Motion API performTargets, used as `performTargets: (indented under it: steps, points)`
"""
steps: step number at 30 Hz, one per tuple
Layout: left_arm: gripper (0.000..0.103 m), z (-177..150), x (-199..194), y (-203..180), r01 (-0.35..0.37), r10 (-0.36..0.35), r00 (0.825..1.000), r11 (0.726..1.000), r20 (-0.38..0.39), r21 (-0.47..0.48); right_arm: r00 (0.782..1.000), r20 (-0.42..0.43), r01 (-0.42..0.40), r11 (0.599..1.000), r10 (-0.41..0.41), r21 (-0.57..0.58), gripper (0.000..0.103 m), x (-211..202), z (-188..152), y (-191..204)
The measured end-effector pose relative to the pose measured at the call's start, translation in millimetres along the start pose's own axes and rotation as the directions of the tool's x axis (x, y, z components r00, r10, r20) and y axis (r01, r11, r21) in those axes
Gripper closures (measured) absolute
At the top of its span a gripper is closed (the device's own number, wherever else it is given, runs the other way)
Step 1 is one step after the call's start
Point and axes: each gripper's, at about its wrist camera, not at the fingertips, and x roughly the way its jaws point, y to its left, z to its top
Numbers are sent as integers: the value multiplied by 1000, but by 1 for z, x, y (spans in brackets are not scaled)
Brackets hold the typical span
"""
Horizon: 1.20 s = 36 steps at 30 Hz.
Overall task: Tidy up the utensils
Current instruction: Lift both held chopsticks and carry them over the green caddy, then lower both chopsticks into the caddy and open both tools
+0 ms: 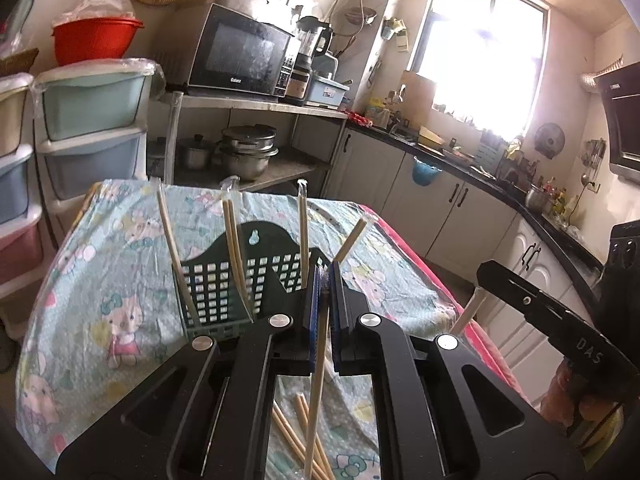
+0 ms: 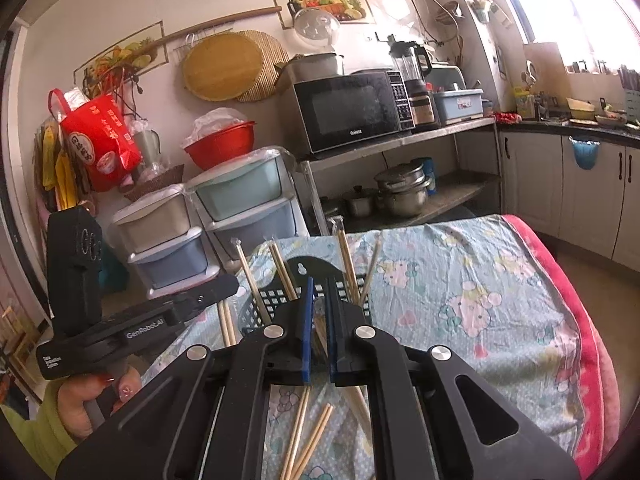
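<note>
A dark green slotted utensil basket (image 1: 224, 284) (image 2: 276, 300) stands on the cartoon-print tablecloth (image 1: 100, 280), with several wrapped chopstick pairs leaning upright in it. My left gripper (image 1: 326, 268) hovers just in front of the basket, shut on one wrapped chopstick pair (image 1: 320, 360) that runs up through its blue pads. My right gripper (image 2: 318, 280) is beside it, shut on another chopstick pair (image 2: 320, 334), which also shows under its tip in the left wrist view (image 1: 468, 312). Loose chopsticks (image 2: 312, 436) (image 1: 292, 428) lie on the cloth beneath both grippers.
Stacked plastic drawers (image 2: 240, 200) stand behind the table, with a red bowl (image 2: 220, 148) on top. A metal shelf holds a microwave (image 2: 352, 112) and pots (image 2: 404, 192). Cabinets and a cluttered counter (image 1: 460, 196) run along the right. The table's pink edge (image 2: 580, 320) is on the right.
</note>
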Motion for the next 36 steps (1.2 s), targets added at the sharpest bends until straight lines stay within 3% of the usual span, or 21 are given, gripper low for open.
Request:
performTargets:
  steps: [17, 27, 36]
  points:
    - [101, 51, -5, 15, -61, 59, 993, 998, 98, 19, 995, 83, -53, 994, 61, -92, 97, 16, 54, 36]
    - [101, 95, -18, 23, -110, 104, 971, 994, 215, 16, 988, 120, -84, 992, 96, -97, 97, 32, 89, 47]
    - [101, 112, -11, 34, -149, 148, 950, 989, 274, -16, 979, 132, -145, 985, 157, -93, 97, 52, 109, 57]
